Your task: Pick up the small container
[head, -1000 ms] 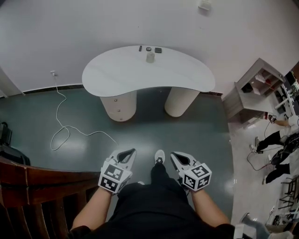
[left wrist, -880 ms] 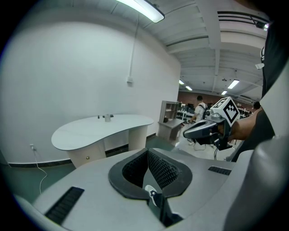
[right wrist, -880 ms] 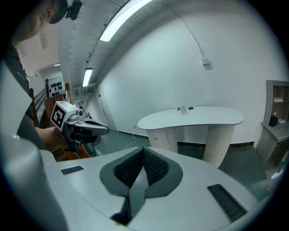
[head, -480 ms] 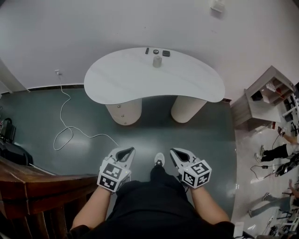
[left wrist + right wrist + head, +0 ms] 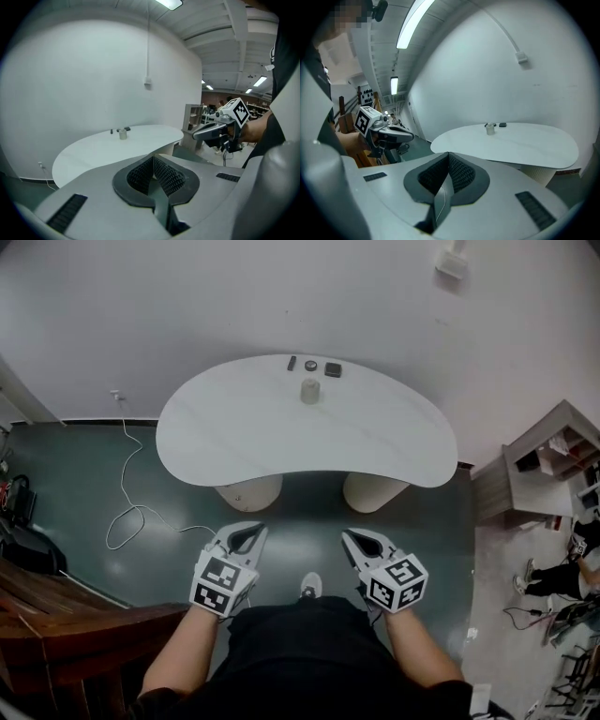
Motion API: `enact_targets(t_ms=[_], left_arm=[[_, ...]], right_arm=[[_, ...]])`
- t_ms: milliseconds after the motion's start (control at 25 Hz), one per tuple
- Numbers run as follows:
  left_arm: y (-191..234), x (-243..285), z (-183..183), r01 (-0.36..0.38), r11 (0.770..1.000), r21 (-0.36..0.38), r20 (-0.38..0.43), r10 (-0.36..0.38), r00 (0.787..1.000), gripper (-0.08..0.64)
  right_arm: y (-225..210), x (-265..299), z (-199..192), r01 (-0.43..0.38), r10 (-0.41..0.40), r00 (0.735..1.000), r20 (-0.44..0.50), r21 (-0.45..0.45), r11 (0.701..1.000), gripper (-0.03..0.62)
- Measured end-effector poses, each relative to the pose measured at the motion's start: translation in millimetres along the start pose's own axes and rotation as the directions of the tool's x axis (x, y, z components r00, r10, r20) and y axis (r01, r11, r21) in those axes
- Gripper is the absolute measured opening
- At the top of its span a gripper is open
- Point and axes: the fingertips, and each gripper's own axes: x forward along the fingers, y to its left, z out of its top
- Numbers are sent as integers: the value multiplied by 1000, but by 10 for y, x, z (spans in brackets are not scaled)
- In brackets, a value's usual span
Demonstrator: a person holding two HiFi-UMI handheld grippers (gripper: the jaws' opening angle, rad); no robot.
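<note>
While the person (image 5: 300, 652) stands short of the table's near edge, wall (image 5: 187, 306): plain white, behind the table, with a small box (image 5: 452, 261) mounted high on the right.
Floor (image 5: 84, 474): dark green and glossy.
Table (image 5: 375, 442): white, kidney-shaped top on two pale round pedestals (image 5: 248, 491); the near edge curves inward.
Person: dark clothing, forearms reaching forward, one pale shoe (image 5: 308, 587) between the grippers.
Wooden frame (image 5: 75, 624): brown, at the lower left, beside the left arm.
Shelf unit (image 5: 548, 456): grey, open-fronted, off the table's right end.
Cable (image 5: 127, 512): white, running from the wall and looping on the floor off the table's left end.
Left gripper (image 5: 251, 532): over the floor just short of the near edge; ribbed pads (image 5: 143, 171) meet at the tips, nothing between them.
Right gripper (image 5: 354, 540): level with the left one and apart from it, also short of the near edge; its pads (image 5: 459, 171) are likewise pressed together and empty.
Container (image 5: 310, 391): small pale cylinder, upright, near the far edge about midway along, well apart from both grippers.
Dark items (image 5: 333, 369): three in a row at the far edge just behind the container; possibly lids or small devices, too small to tell.
</note>
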Motion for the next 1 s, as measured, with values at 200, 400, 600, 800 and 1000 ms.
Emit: enact_targets(t_ms=[200, 400, 600, 800, 1000], left_arm=[[79, 431, 191, -34, 999, -17, -21, 34, 999, 17], [32, 673, 279, -35, 999, 5, -60, 36, 998, 17], [66, 855, 368, -35, 999, -3, -70, 35, 997, 17], [115, 996, 430, -25, 1000, 4, -64, 25, 998, 17], [196, 1159, 446, -7, 1000, -4, -64, 6, 998, 17]], right_arm=[[-496, 224, 66, -35, 36, 999, -21, 27, 999, -6], [-708, 315, 87, -70, 71, 997, -27, 50, 996, -5], [-886, 314, 80, -66, 67, 998, -17, 72, 995, -6], [-1018, 359, 61, -51, 53, 998, -18, 88, 995, -6], [-1091, 461, 105, -49, 51, 999, -20, 79, 996, -6]])
